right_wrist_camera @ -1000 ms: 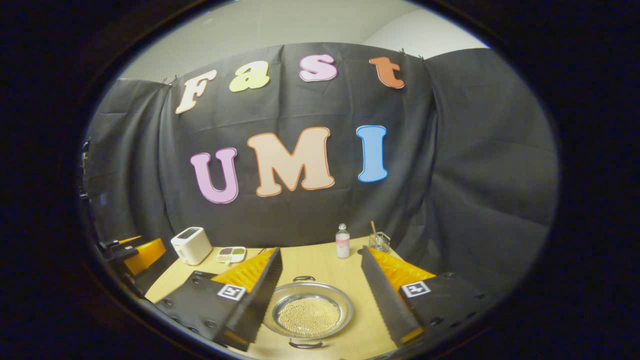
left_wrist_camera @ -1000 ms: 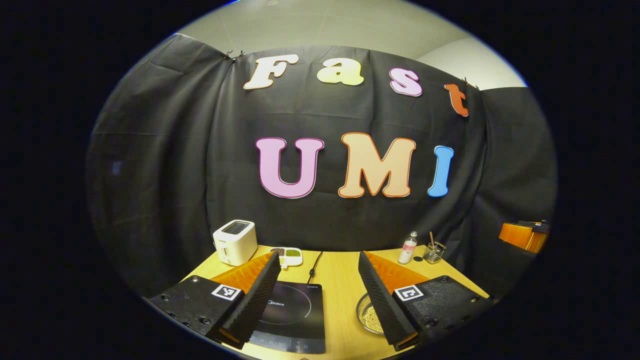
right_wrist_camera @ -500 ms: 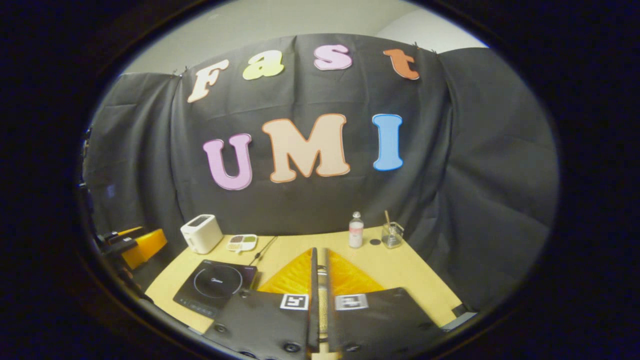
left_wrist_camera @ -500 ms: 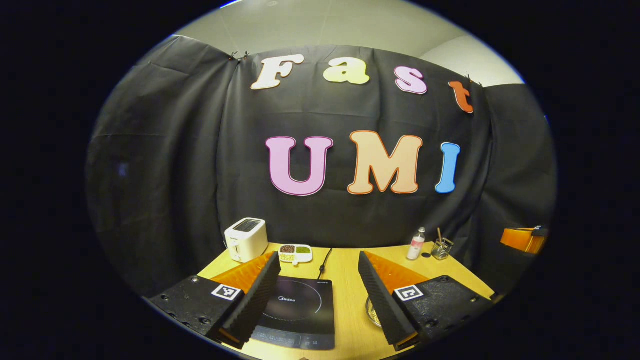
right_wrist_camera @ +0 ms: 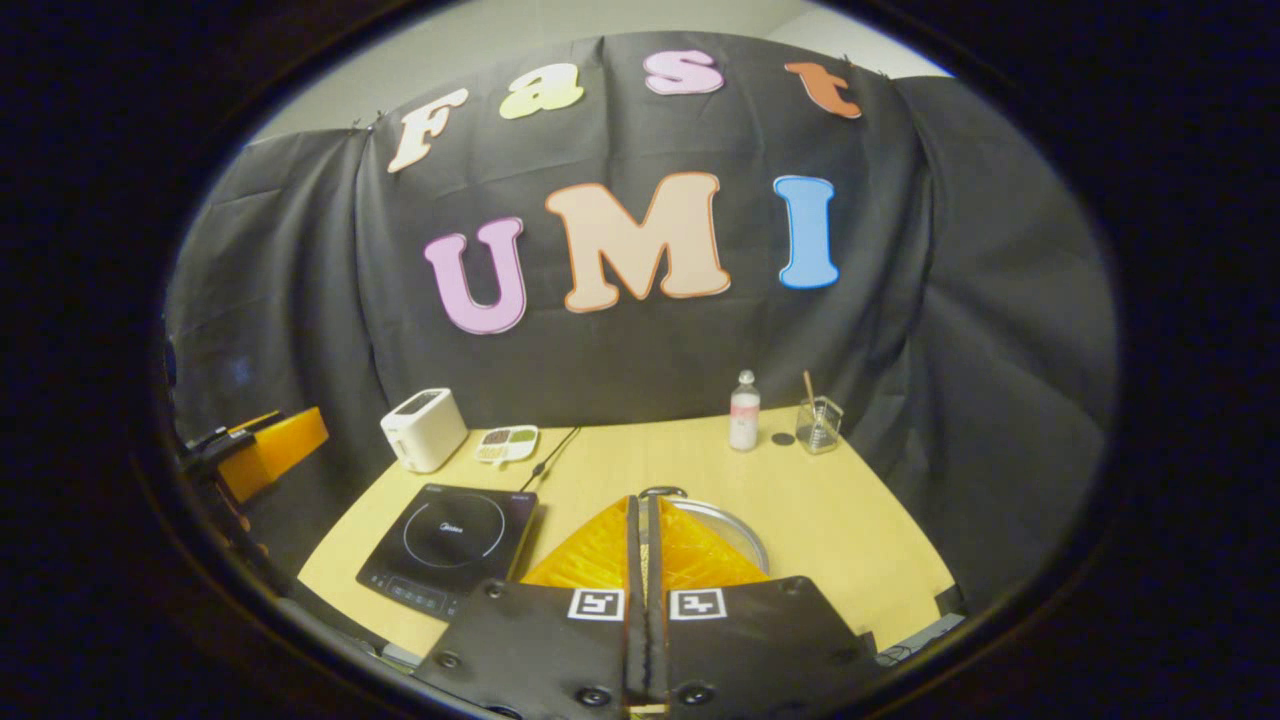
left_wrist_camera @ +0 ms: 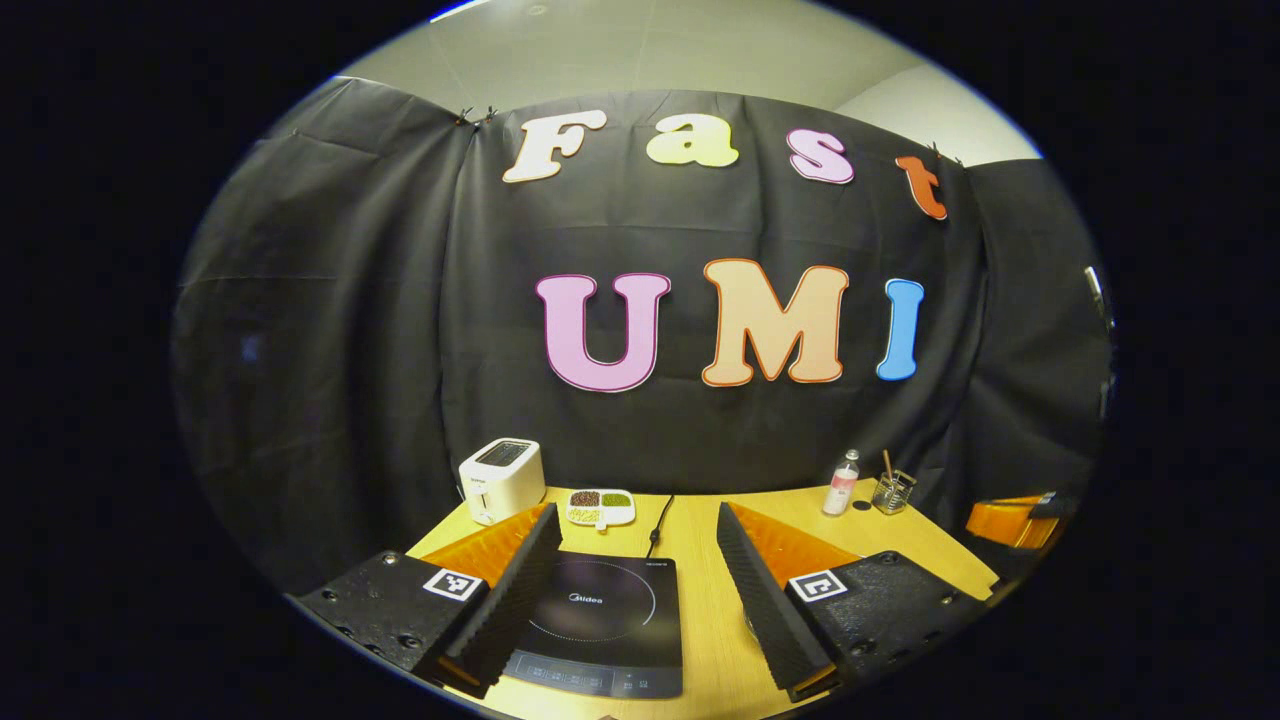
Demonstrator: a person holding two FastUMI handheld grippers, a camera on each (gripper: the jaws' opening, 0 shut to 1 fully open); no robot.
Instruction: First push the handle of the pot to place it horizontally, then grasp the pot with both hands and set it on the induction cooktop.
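- Here, the left gripper (left_wrist_camera: 630, 580) hangs with fingers spread wide over the black glass induction cooktop (left_wrist_camera: 600, 625) near the counter's (right_wrist_camera: 830, 520) front left corner.
- The right gripper (right_wrist_camera: 640, 520), fingers pressed together on nothing, hides most of the round steel pot (right_wrist_camera: 735, 530) mid-counter.

Between the left jaws lies the induction cooktop (left_wrist_camera: 600, 625), black, smooth and shiny like glass. The worktop (right_wrist_camera: 840, 520) looks like pale, smooth wood. Behind the closed right jaws the pot (right_wrist_camera: 735, 525) has a shiny metal rim.
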